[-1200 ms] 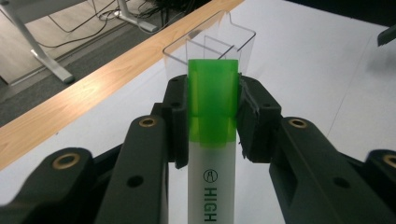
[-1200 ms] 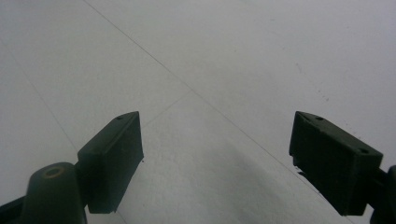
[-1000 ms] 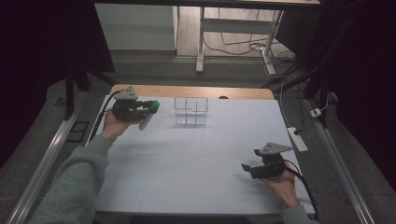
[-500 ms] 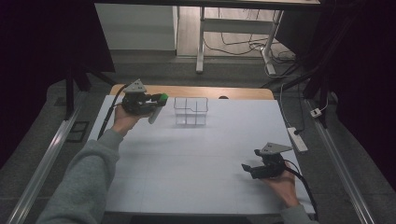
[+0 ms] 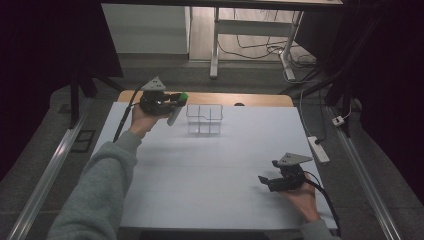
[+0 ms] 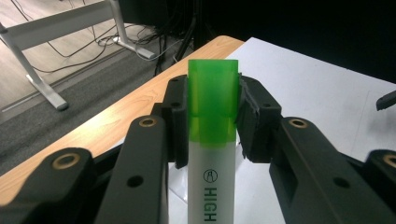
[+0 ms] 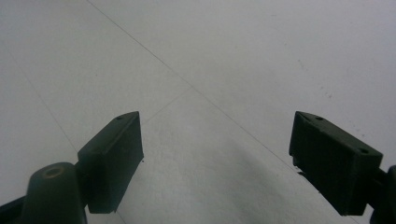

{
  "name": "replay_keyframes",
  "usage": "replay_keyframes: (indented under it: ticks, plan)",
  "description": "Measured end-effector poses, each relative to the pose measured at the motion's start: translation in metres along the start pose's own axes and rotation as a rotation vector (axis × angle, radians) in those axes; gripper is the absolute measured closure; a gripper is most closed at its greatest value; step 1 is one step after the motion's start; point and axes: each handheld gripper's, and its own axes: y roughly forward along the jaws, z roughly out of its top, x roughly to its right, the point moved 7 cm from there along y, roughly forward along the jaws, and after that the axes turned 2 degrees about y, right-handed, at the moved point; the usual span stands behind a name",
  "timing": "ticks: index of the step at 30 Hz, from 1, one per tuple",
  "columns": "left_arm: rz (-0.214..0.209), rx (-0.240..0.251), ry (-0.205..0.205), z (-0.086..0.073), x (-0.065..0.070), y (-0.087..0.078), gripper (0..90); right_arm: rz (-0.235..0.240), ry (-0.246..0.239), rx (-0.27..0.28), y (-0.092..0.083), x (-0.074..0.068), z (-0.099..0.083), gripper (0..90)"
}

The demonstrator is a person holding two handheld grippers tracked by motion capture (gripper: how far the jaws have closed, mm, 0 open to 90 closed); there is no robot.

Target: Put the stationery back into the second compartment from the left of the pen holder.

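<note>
A white highlighter (image 6: 211,154) with a green cap (image 5: 183,96) is clamped in my left gripper (image 5: 176,99), which is shut on it by the cap end. The pen hangs tilted, its white body (image 5: 173,117) pointing down toward the table. It is held just left of a clear plastic organiser box (image 5: 204,119) at the back of the white table top (image 5: 210,170). My right gripper (image 5: 263,181) rests low at the front right, open, with bare white table between its fingers (image 7: 114,156).
A wooden strip (image 5: 260,99) runs along the table's far edge. A white power strip (image 5: 319,149) lies on the floor to the right. Metal rails (image 5: 45,180) flank the table, and desk legs with cables (image 5: 250,45) stand beyond it.
My left gripper has carried the highlighter rightward and a little up, closer to the clear box. The right gripper has stayed put.
</note>
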Motion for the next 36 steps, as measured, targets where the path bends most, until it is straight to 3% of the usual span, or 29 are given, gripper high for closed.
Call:
replay_keyframes:
  ticks: [15,36]
  plan:
    - [-0.002,-0.005,0.011,0.022,0.001,0.028,66.8,-0.002,0.0,-0.004,0.001,0.001,-0.001,17.0]
    - [-0.041,0.012,0.029,0.04,0.009,0.062,66.8,-0.004,0.002,-0.006,0.0,0.002,-0.001,16.9]
